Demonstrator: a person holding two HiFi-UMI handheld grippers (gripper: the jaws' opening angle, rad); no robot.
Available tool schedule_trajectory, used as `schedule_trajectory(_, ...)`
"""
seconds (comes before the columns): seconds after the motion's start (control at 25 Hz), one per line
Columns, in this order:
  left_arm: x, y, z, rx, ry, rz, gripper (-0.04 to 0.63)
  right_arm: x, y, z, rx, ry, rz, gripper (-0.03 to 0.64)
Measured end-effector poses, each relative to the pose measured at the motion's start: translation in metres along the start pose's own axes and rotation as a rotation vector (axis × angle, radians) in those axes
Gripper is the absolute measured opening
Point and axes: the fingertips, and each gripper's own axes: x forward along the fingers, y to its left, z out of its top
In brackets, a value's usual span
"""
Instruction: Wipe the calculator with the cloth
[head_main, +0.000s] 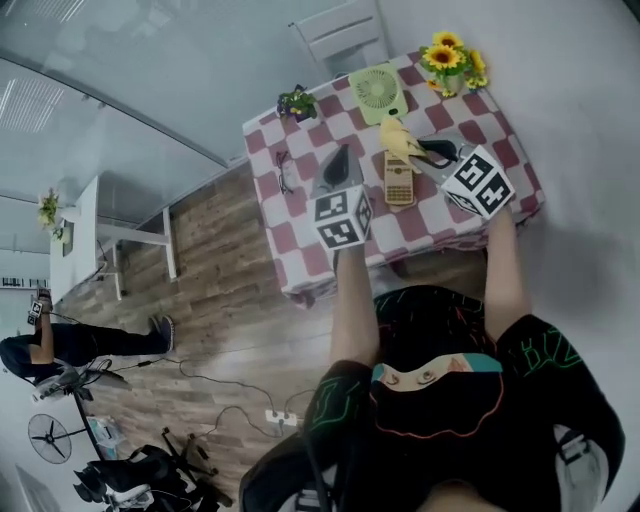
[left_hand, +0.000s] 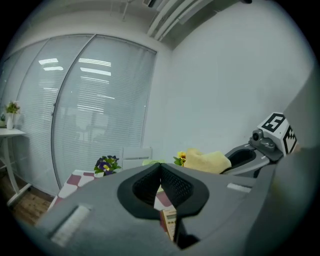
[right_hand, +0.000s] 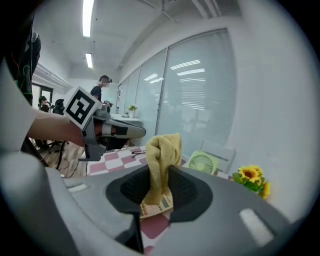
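- Calculator (head_main: 399, 180), tan with rows of keys, lies face up near the middle of a red-and-white checked counter (head_main: 430, 228), its long side running from 6 to 12 o'clock in my head view.
- Yellow cloth (head_main: 399, 137) sits bunched at the calculator's 12 o'clock end. It is clenched in my right tongs (head_main: 415, 150).
- My right tongs reach in from the calculator's 2 o'clock side, with their marker cube at about 3 o'clock of it.
- In the right gripper view, both jaw pads press on the cloth. A knot of it stands above the jaws and a tail hangs below them.
- The calculator's key end shows just beneath that tail. I cannot tell whether the cloth touches the calculator.
- My left tongs (head_main: 338, 152) are at the calculator's 9 o'clock, just beside it and apart from it.
- In the left gripper view, their jaws are clenched tip to tip with nothing gripped. A strip of the calculator shows through the gap lower down.
- A round green fan (head_main: 378, 90) lies at the counter's 12 o'clock edge.
- Sunflowers (head_main: 452, 62) stand at the counter's 1 o'clock corner.
- A small pot of purple flowers (head_main: 297, 102) stands at the 10 o'clock corner.
- A pair of glasses (head_main: 284, 170) lies at 9 o'clock of my left tongs, near the counter's edge.
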Motion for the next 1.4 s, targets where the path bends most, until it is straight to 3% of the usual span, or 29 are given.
schedule_trajectory(0.24, -0.002, -0.001, 0.042, 0.068, -0.116, 0.067, 0.009, -0.028, -0.036, 0.033, 0.128, -0.209, -0.121, 0.109)
schedule_trajectory(0.48, -0.004, -0.010, 0.072, 0.117, -0.182, 0.057, 0.009, -0.056, -0.073, 0.051, 0.277, -0.380, -0.253, 0.107)
schedule_trajectory(0.84, 0.005, -0.016, 0.082, 0.154, -0.186, 0.050, 0.009, -0.068, -0.099, 0.044, 0.377, -0.383, -0.339, 0.106)
schedule_trajectory(1.4, 0.021, -0.013, 0.088, 0.161, -0.190, 0.025, 0.009, -0.074, -0.120, 0.051, 0.342, -0.384, -0.422, 0.106)
